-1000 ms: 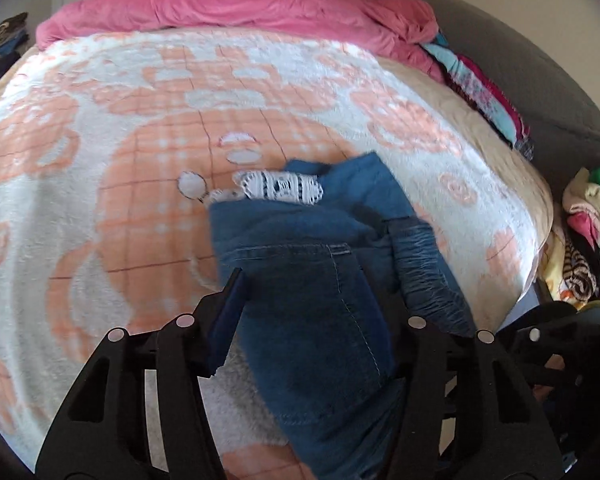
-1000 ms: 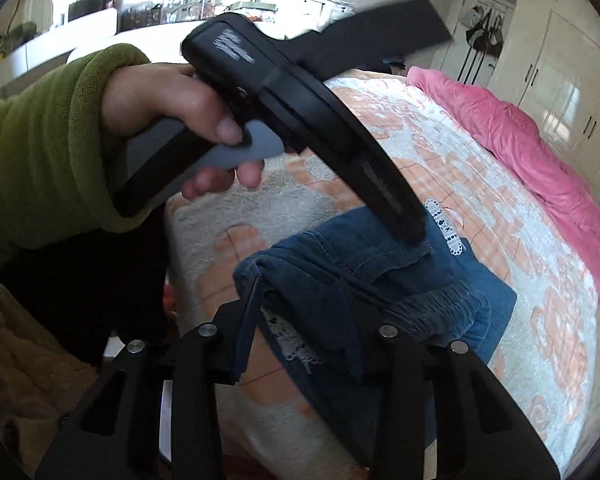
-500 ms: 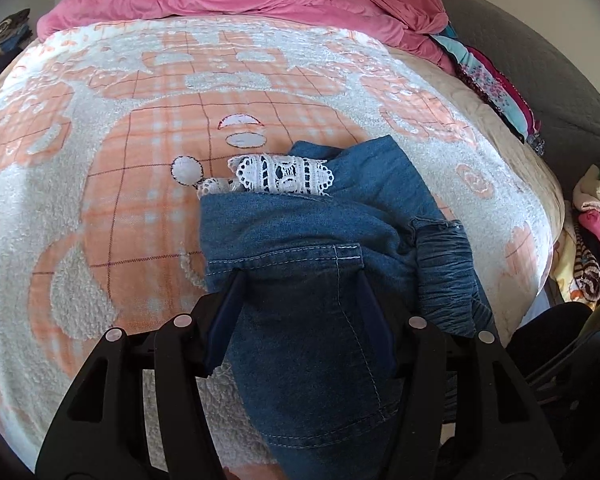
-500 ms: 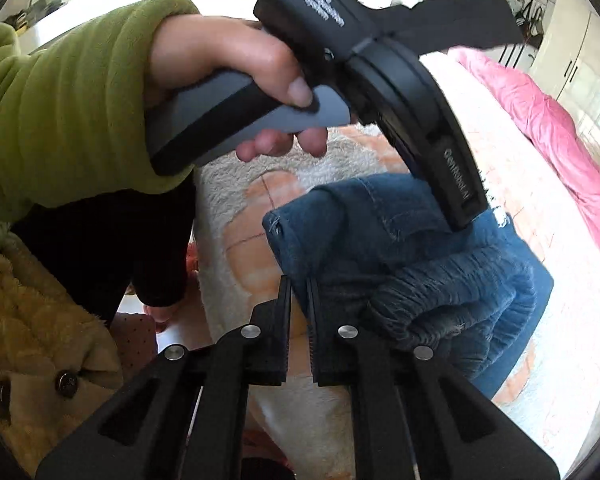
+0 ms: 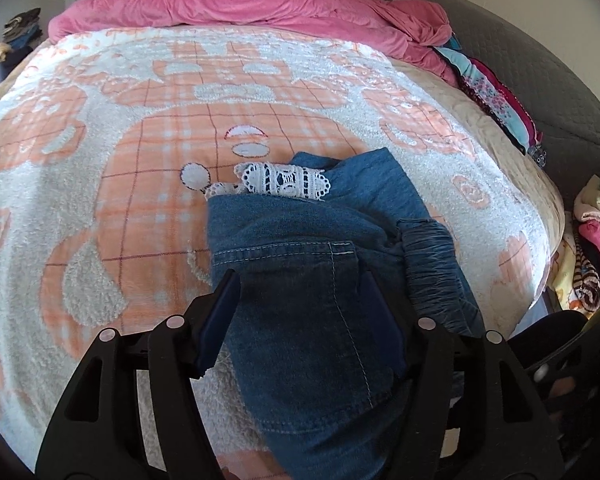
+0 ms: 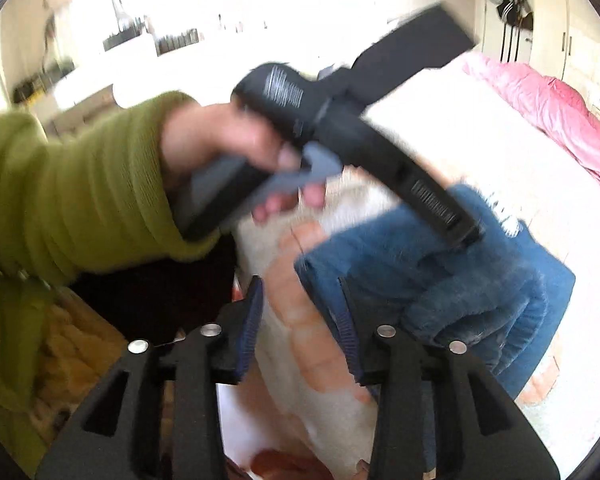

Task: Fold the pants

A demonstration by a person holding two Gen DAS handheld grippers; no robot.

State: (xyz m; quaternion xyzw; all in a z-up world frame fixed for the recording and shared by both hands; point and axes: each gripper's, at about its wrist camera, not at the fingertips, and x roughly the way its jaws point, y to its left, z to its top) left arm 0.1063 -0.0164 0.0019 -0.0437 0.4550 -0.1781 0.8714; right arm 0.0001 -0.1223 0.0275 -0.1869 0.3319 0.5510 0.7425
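Only right wrist view shows green sleeve (image 6: 72, 184) gripping left tongs (image 6: 466, 236).

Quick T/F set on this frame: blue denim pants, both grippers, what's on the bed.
1. The blue denim pants lie on an orange-and-white patterned blanket. True.
2. The white lace trim is at the pants' far edge. True.
3. The pink duvet covers the pants. False: it is bunched along the far side of the bed.
4. The right gripper clamps denim. False: its jaws are opening, only blanket between them.
5. The left gripper straddles the denim. True.
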